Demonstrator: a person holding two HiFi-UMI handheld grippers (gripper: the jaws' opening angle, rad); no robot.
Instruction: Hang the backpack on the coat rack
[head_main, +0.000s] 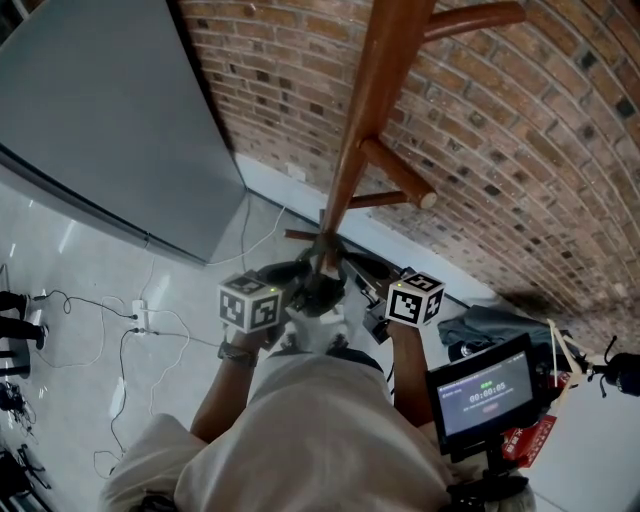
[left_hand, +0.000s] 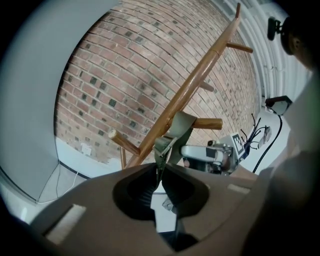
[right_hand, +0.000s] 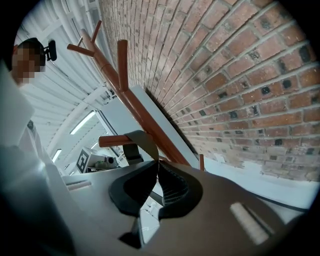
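The wooden coat rack (head_main: 365, 110) stands against the brick wall, with a peg (head_main: 400, 175) sticking out to the right. Below it, the backpack (head_main: 318, 320), dark and pale, hangs between my two grippers. My left gripper (head_main: 295, 290) is shut on an olive strap (left_hand: 176, 131); this strap loops over a peg (left_hand: 209, 123) in the left gripper view. My right gripper (head_main: 365, 290) is shut on the same grey-green strap (right_hand: 142, 142), draped over the peg (right_hand: 111, 141) beside the pole (right_hand: 145, 120). Each gripper view shows the other gripper: the right one (left_hand: 212, 155), the left one (right_hand: 95, 160).
A large grey panel (head_main: 110, 130) leans at the left. Cables and a power strip (head_main: 140, 318) lie on the pale floor. A camera with a lit screen (head_main: 485, 395) stands at the lower right, near a dark bag (head_main: 490, 325) on the floor. The brick wall (head_main: 520, 150) is right behind the rack.
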